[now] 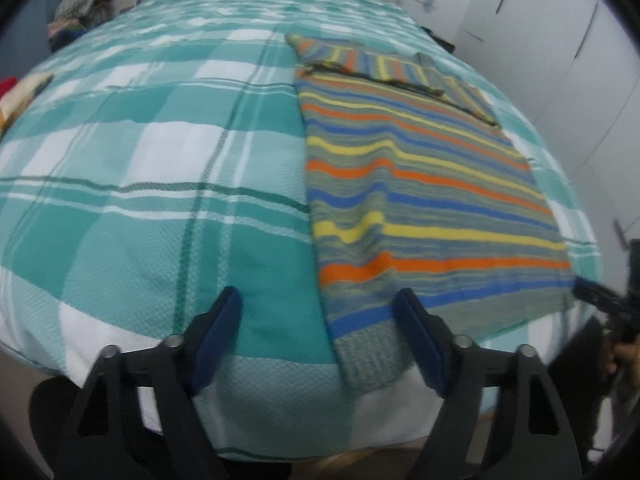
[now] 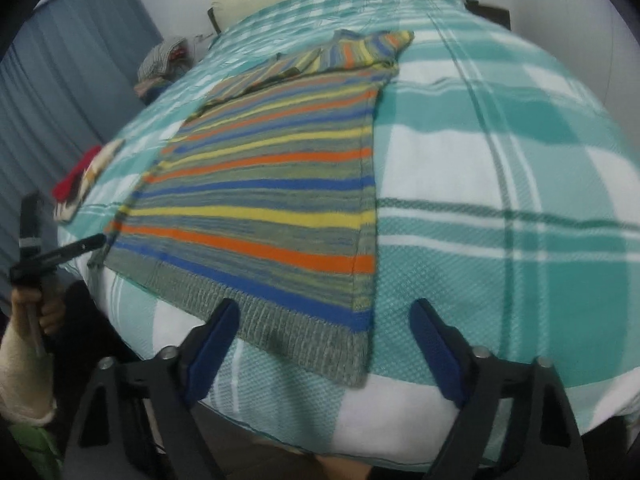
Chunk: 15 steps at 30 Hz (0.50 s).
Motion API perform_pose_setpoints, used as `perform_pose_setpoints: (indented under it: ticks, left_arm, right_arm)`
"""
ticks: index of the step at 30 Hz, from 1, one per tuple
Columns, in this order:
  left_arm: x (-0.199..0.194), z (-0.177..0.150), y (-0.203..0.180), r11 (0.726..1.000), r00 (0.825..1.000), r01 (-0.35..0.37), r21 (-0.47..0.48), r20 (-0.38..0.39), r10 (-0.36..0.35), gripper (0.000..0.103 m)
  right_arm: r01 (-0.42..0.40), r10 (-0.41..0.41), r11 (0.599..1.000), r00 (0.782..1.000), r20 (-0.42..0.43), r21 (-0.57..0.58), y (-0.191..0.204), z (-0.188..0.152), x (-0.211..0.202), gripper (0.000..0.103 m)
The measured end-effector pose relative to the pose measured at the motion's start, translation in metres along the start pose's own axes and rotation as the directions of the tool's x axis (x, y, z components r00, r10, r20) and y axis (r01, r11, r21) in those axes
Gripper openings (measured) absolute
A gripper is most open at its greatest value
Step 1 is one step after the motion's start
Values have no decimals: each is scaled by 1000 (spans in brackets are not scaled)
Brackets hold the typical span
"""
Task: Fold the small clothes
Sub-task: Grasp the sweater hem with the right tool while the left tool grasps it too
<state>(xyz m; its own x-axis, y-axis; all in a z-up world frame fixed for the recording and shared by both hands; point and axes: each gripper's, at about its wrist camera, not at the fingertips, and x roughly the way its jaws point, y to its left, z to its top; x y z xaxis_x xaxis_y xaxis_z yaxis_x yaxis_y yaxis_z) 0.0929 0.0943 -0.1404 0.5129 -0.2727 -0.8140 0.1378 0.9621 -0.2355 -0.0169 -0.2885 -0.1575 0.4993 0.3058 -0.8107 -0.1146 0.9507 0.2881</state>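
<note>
Nearest, the left claw (image 1: 318, 312) and the right claw (image 2: 324, 322) both gape wide, gripping nothing, at the foot edge of the bed (image 1: 140, 200). The striped sweater (image 1: 420, 200) lies flat on the checked bedspread (image 2: 500, 160), sleeves folded across its far end. Blurred clothes pile (image 1: 86, 4) beyond.

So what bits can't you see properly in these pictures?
- Striped sweater: its underside is hidden against the bed in both views.
- Clothes pile by the curtain: too small and blurred to tell the pieces apart.
- Red item: partly covered by a pale cloth, right wrist view.
- Left hand-held gripper: handle cut off by the bottom edge.
</note>
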Motion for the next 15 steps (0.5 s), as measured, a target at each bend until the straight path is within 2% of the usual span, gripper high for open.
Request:
perform_pose_setpoints:
  ticks: [1, 3, 4, 5, 6, 7, 8, 10, 15]
  left_arm:
    - [-1, 0, 4, 999, 999, 32, -15, -6, -32, 68]
    - [-3, -1, 7, 994, 994, 100, -43, -26, -102, 66]
    - [-3, -2, 6, 993, 993, 109, -41, -30, -110, 65]
    - [-3, -2, 3, 994, 994, 107, -31, -33, -108, 54]
    - [-1, -2, 0, 995, 994, 100, -17, -44, -101, 28]
    - [3, -3, -4, 995, 993, 99, -3, -71, -99, 12]
    - [6, -4, -7, 996, 992, 88, 3, -88, -87, 6]
    - [2, -5, -8, 997, 994, 72, 13, -85, -70, 5]
    - [-12, -4, 0, 996, 993, 90, -1, -82, -90, 4]
  right_arm:
    - [-39, 39, 999, 999, -7, 18, -2, -1, 3, 65]
    - [-99, 99, 994, 995, -15, 35, -1, -1, 5, 60]
    - [-106, 107, 994, 994, -18, 35, 2, -1, 5, 57]
    - [-113, 114, 993, 993, -26, 29, 3, 0, 7, 52]
    - [-120, 121, 992, 992, -45, 21, 5, 0, 9, 27]
    - [-118, 119, 993, 990, -72, 15, 7, 1, 13, 7]
    - [-119, 120, 993, 989, -89, 16, 8, 1, 14, 7]
    - [-106, 106, 994, 990, -98, 5, 10, 0, 12, 6]
    - [-67, 67, 998, 996, -67, -8, 10, -2, -13, 6]
